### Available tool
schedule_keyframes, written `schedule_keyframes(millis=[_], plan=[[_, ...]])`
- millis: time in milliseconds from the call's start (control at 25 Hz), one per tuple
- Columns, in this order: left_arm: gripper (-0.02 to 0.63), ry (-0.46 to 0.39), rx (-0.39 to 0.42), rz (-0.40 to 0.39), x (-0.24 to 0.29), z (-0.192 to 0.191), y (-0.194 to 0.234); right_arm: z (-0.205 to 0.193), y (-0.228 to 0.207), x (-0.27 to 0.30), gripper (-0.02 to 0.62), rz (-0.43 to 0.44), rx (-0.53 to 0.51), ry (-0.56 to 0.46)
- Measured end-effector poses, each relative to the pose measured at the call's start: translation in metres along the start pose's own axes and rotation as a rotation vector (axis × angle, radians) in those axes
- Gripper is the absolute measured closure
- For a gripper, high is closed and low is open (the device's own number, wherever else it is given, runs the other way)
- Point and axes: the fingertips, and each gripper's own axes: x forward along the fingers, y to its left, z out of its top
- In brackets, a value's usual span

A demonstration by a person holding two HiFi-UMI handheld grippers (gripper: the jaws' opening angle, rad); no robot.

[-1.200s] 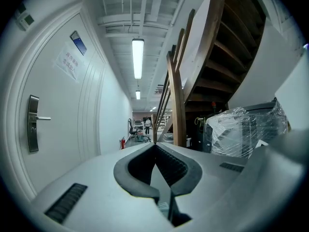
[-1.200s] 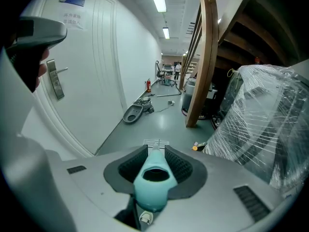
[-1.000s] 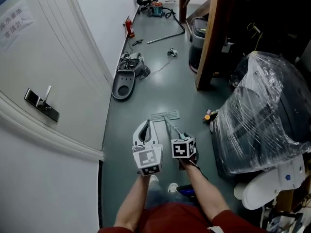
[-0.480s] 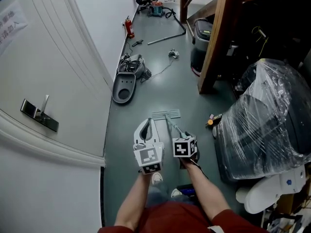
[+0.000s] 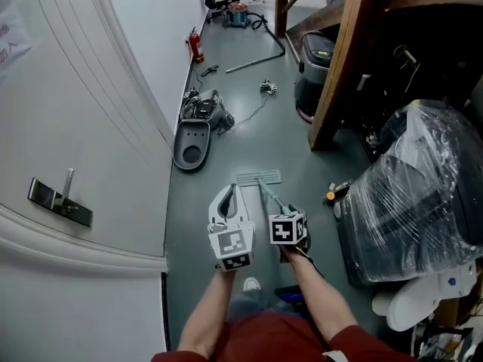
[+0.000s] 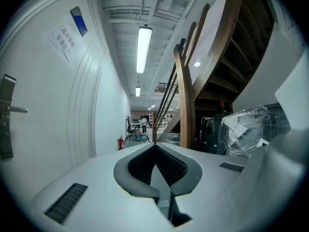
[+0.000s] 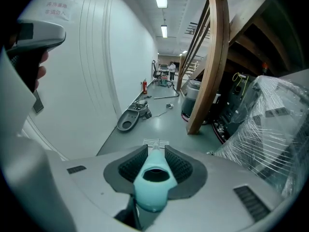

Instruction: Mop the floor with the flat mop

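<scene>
The flat mop's pale head point(image 5: 258, 177) lies flat on the grey-green floor just ahead of me. Its thin handle point(image 5: 270, 197) slopes back into my right gripper point(image 5: 276, 208), which is shut on the handle's teal grip end point(image 7: 153, 178). In the right gripper view the mop head point(image 7: 156, 142) shows just past the jaws. My left gripper point(image 5: 227, 193) hovers beside the handle, to its left, with its jaws shut and nothing between them point(image 6: 154, 145).
A white door with a metal handle point(image 5: 60, 194) runs along the left. A grey seat-shaped part point(image 5: 190, 136), cables and a fire extinguisher point(image 5: 195, 45) lie by the wall. A wooden post point(image 5: 339, 74), a black bin point(image 5: 313, 66) and a plastic-wrapped bulk point(image 5: 415, 194) crowd the right.
The door handle and the things on the floor have slid down the picture while the mop head kept its place ahead of me. Both grippers keep their pose.
</scene>
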Motion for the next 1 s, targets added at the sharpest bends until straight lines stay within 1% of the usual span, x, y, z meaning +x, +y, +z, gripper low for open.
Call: schedule_keyframes(millis=[240, 480, 760, 1000], plan=[[0.591, -0.005, 0.003, -0.012, 0.029, 0.003, 0.024, 0.028, 0.010, 0.021, 0.476, -0.011, 0.020, -0.005], [0.591, 0.007, 0.002, 0.003, 0.064, 0.002, 0.035, 0.056, 0.007, 0.048, 0.476, -0.006, 0.007, -0.004], [0.591, 0.002, -0.004, 0.019, 0.103, 0.011, 0.032, 0.085, -0.008, 0.071, 0.476, 0.004, -0.009, -0.007], [0.591, 0.007, -0.006, 0.015, 0.113, 0.008, 0.025, 0.091, -0.016, 0.078, 0.476, 0.006, -0.011, -0.003]])
